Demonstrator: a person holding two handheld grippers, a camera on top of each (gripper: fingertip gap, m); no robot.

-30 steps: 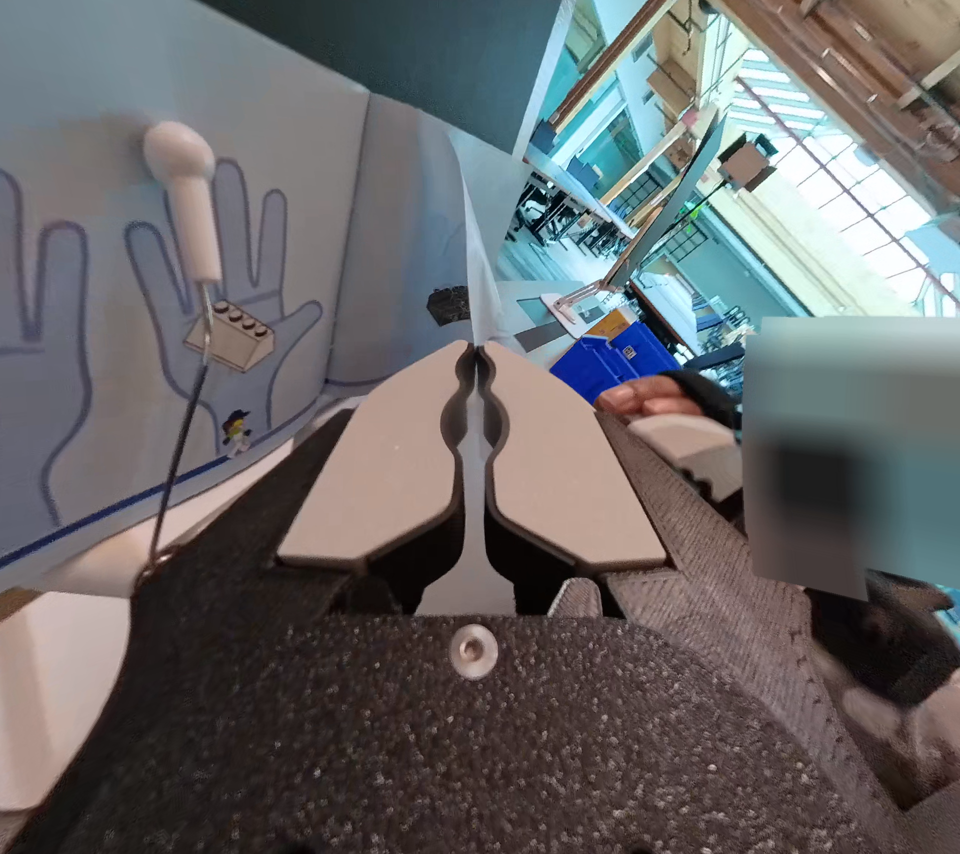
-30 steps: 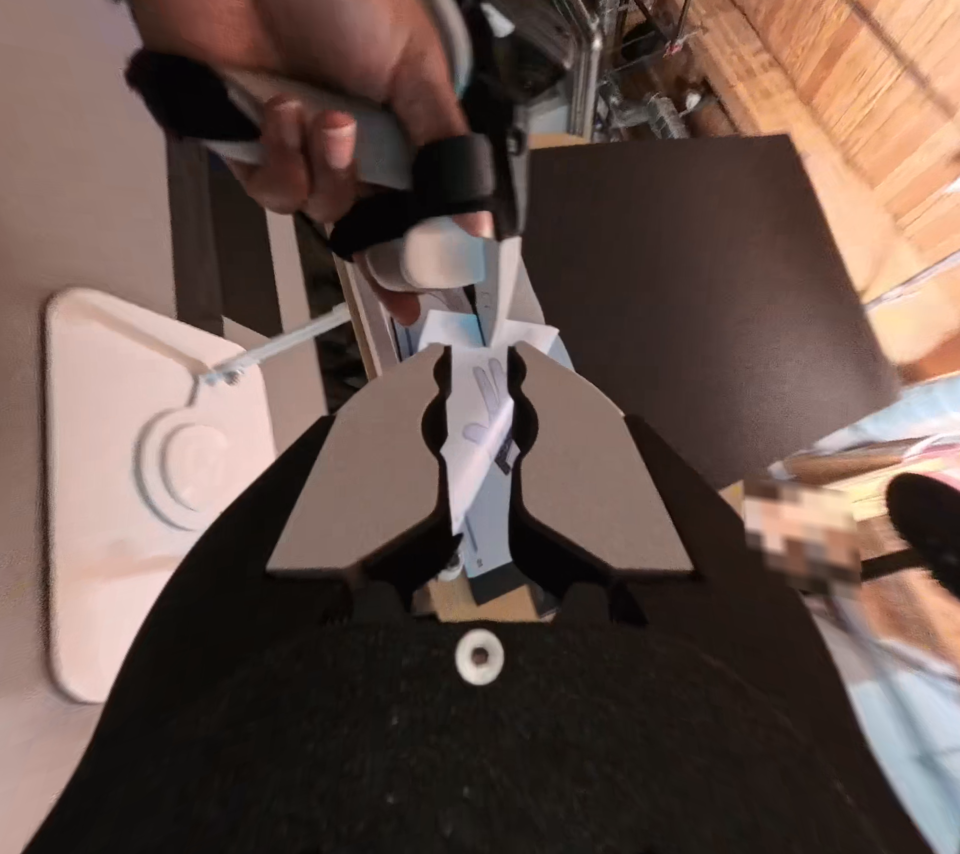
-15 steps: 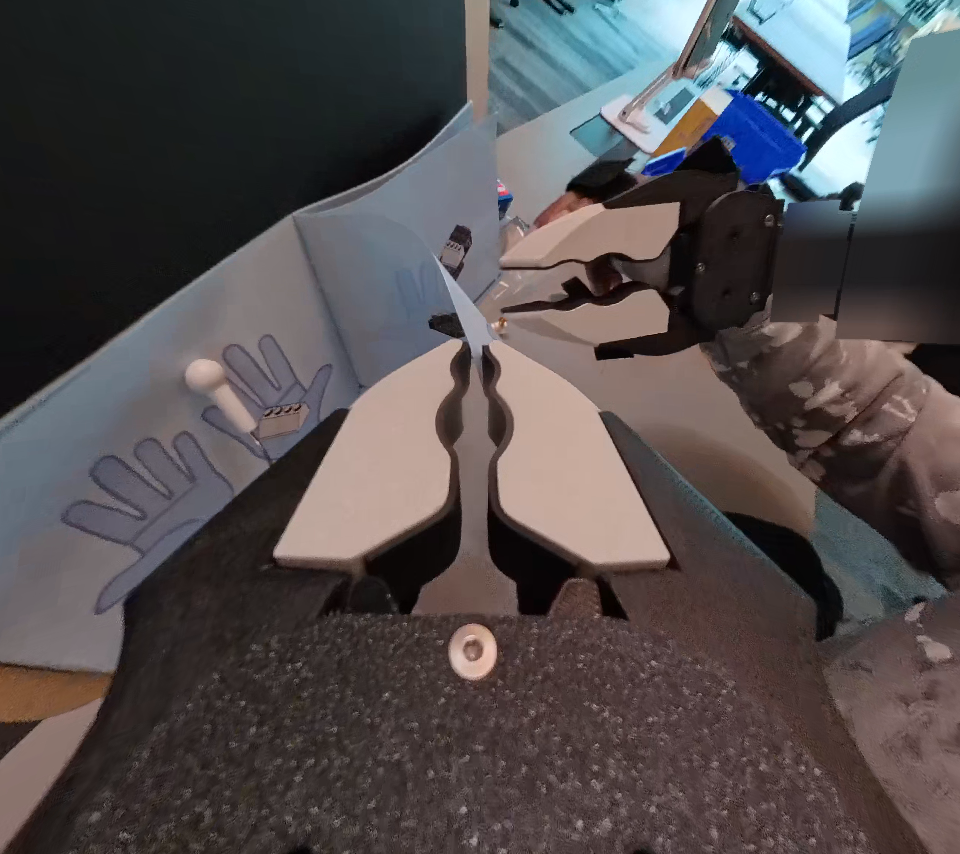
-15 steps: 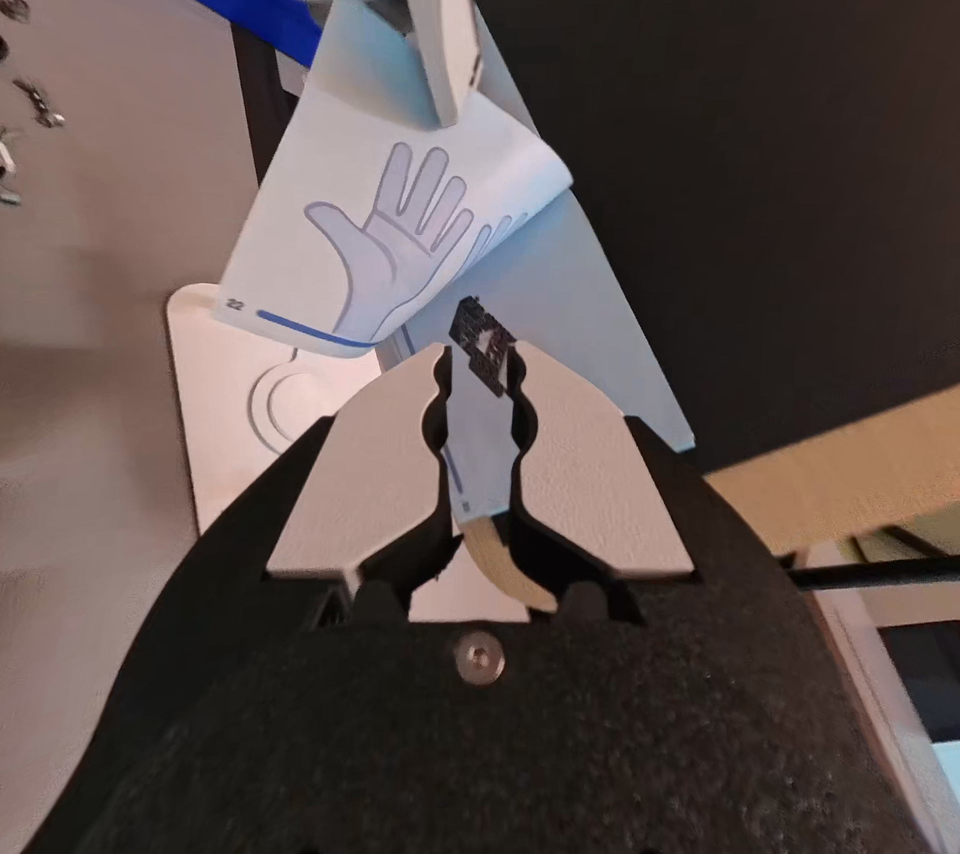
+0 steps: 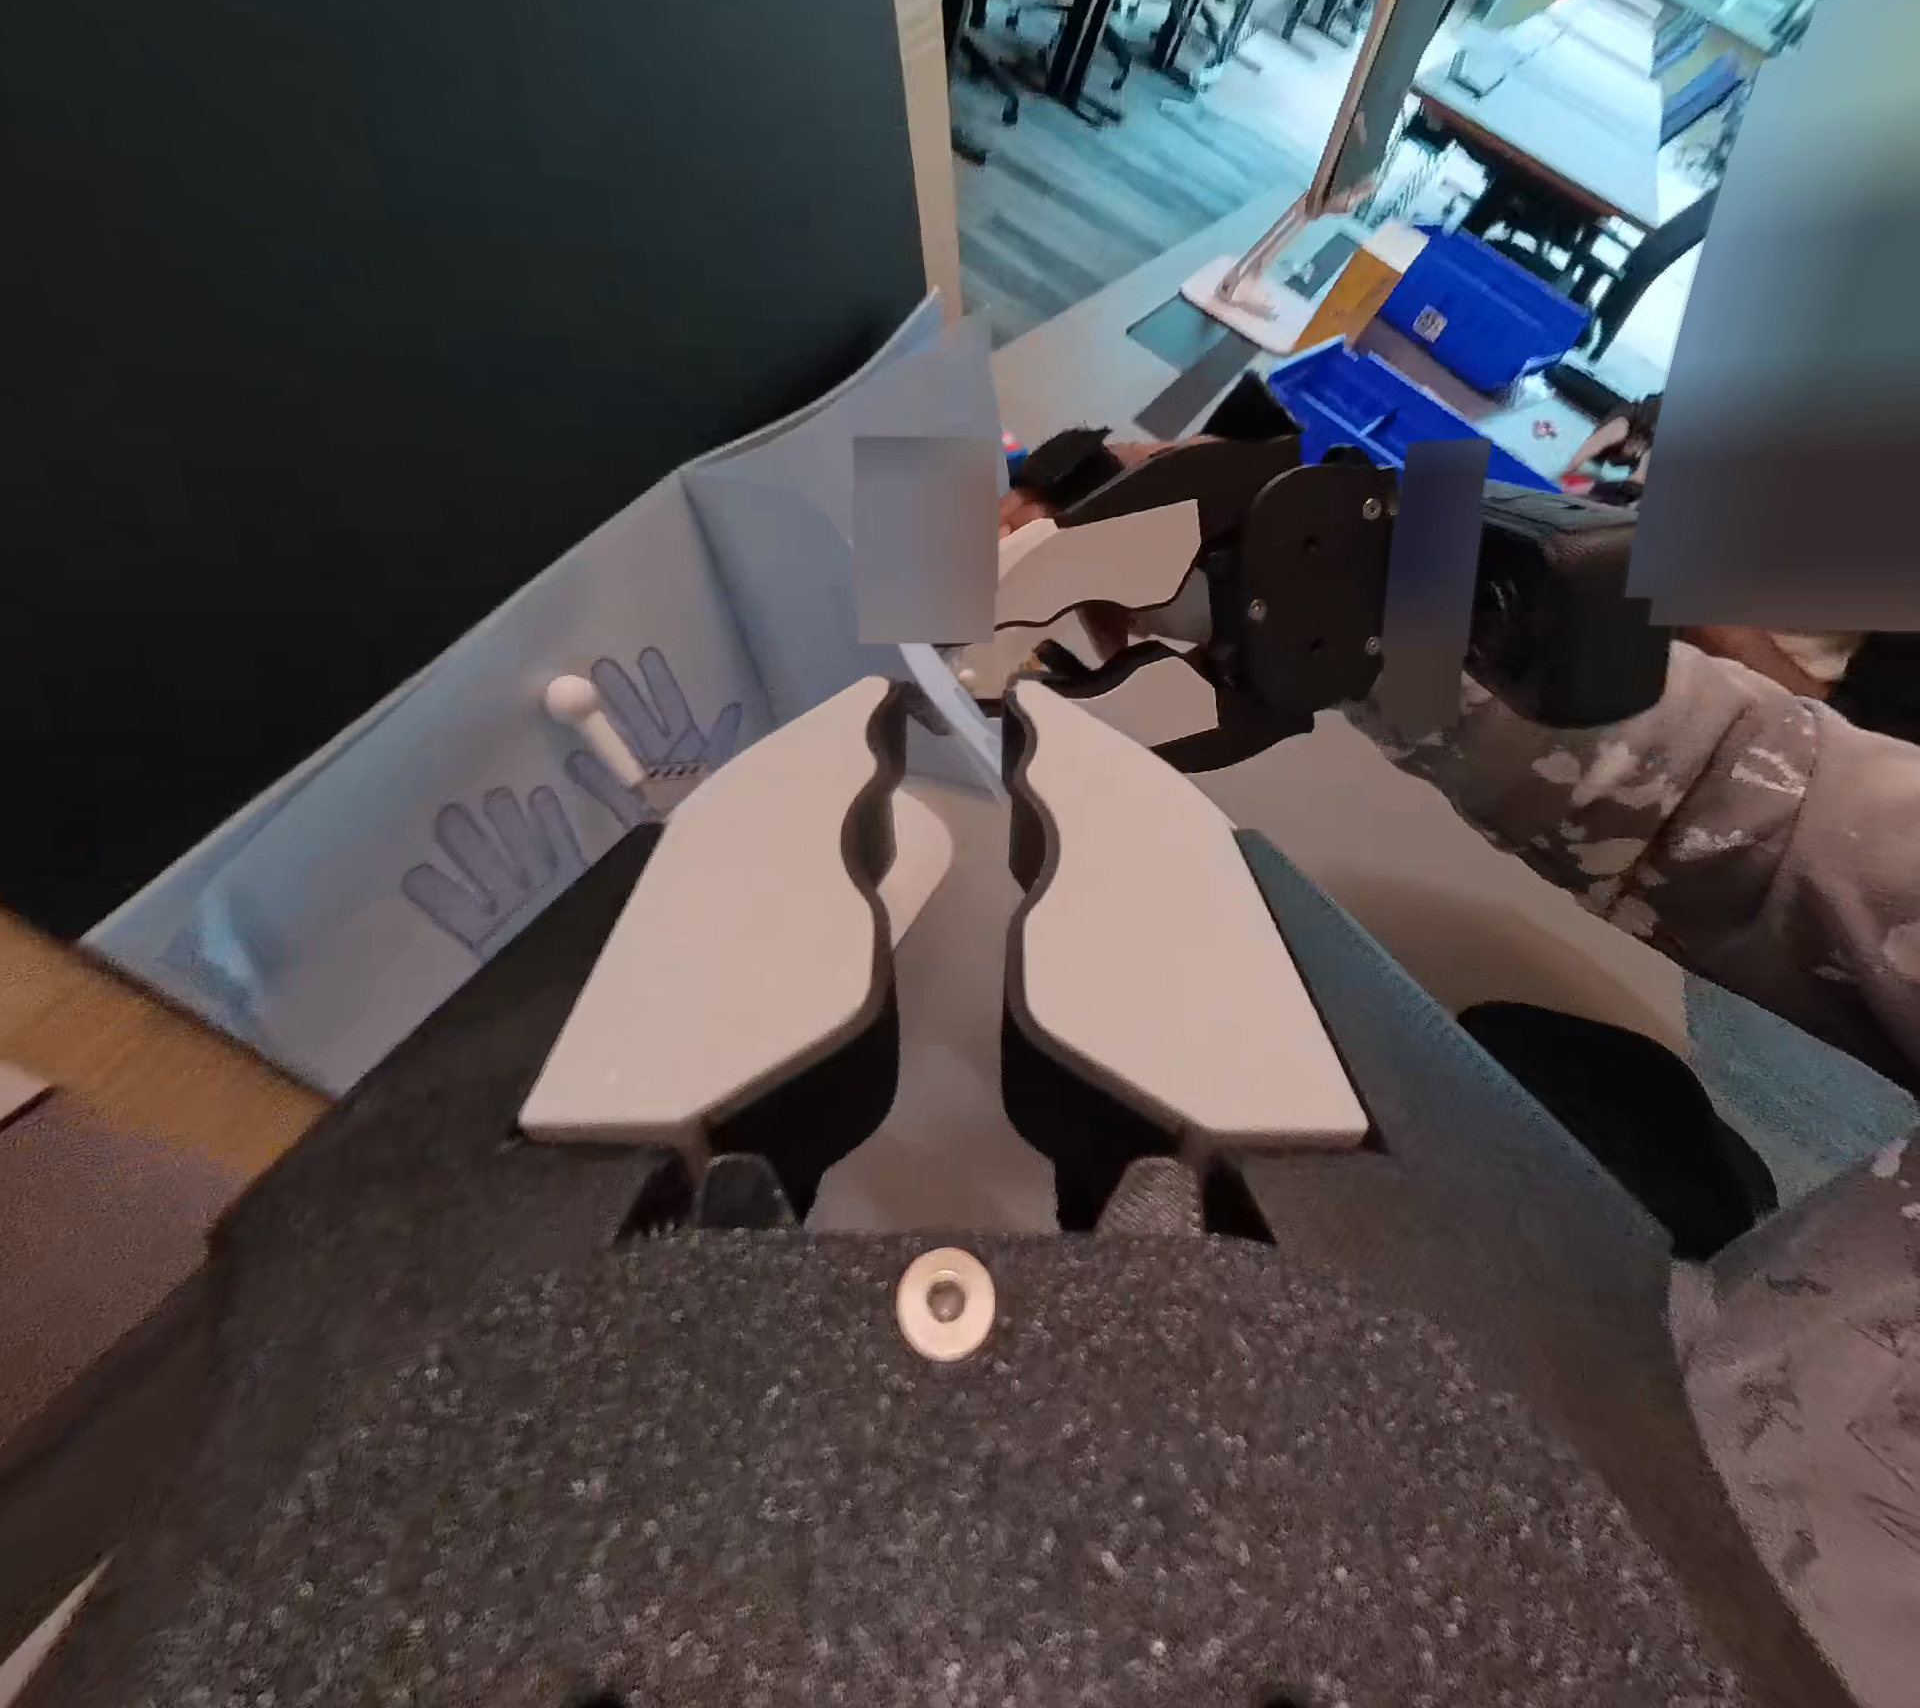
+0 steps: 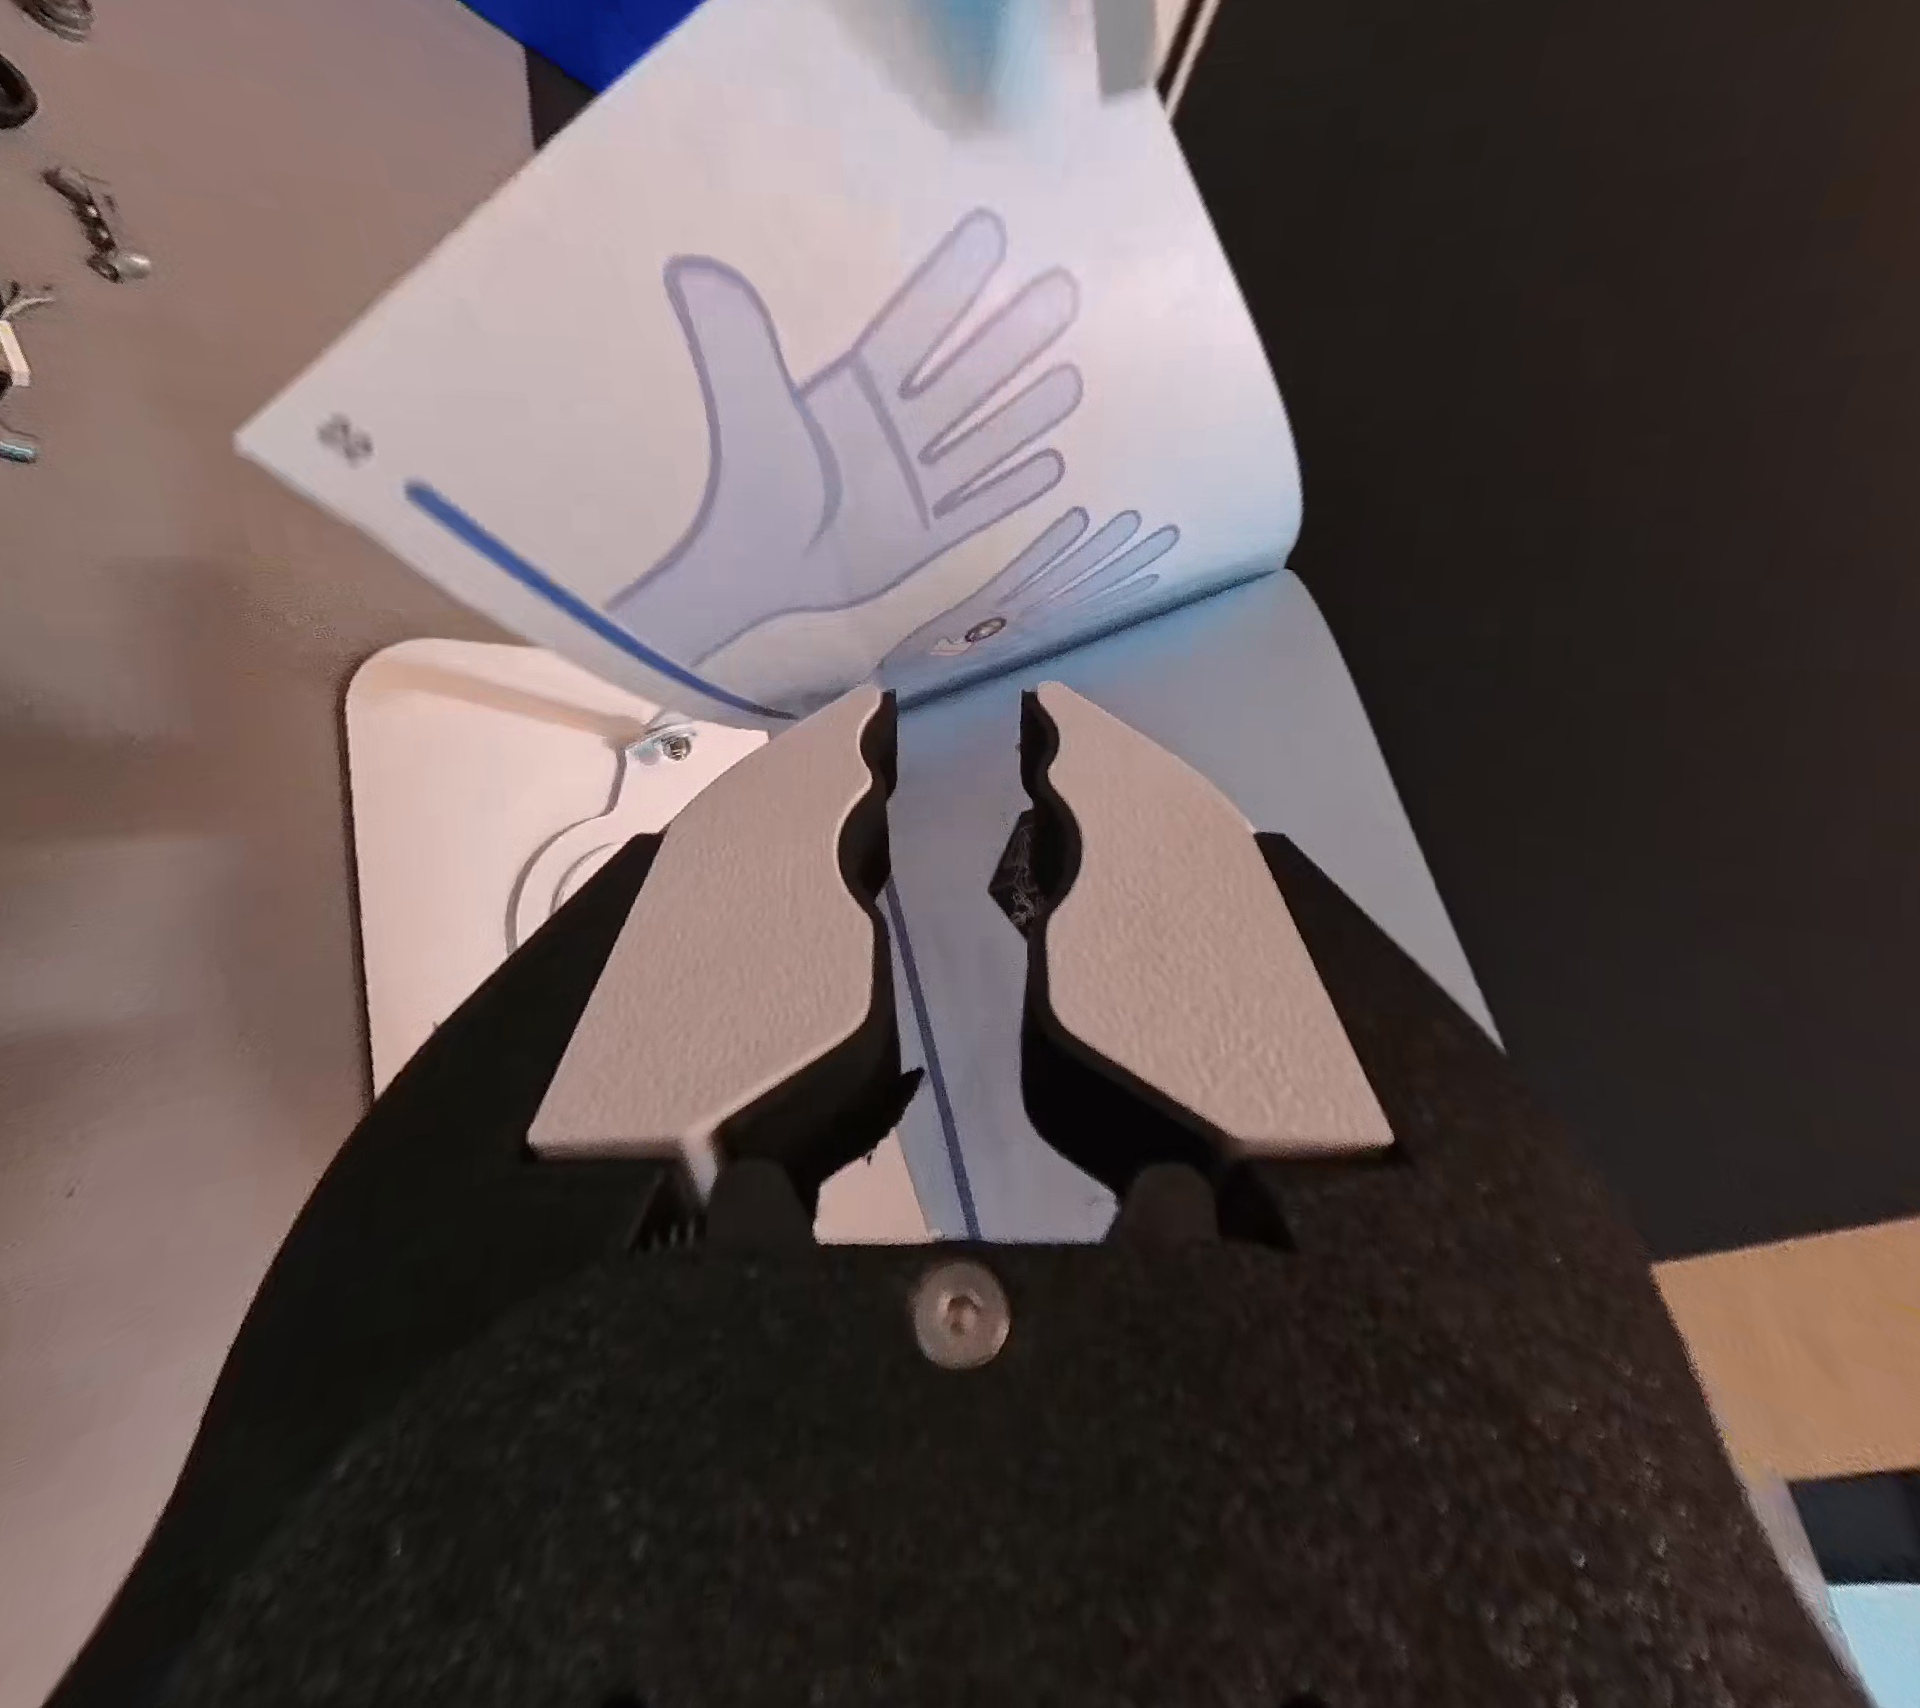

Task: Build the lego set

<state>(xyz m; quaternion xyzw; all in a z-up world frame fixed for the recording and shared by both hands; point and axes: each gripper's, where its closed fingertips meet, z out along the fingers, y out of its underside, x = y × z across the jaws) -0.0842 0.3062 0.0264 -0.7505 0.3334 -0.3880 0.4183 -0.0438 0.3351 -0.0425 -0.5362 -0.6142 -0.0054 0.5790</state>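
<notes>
Lego instruction booklet (image 6: 831, 370) stands open on its white stand (image 6: 457, 827), leaning on the dark board (image 5: 416, 204). Half a second ago your left gripper (image 5: 945, 702) pinched a page edge. Now its jaws are apart and the page (image 5: 956, 744) sits loose between them. Your right gripper (image 6: 956, 702) is open too, right at the fold, holding nothing. So the page turn looks nearly done, and building can start soon.

Small lego pieces (image 6: 62, 131) lie at the left edge of the right wrist view, cut off and blurry, maybe bricks. The top of the lifted page is a smear. Grey patches hide part of the booklet in the left wrist view.
</notes>
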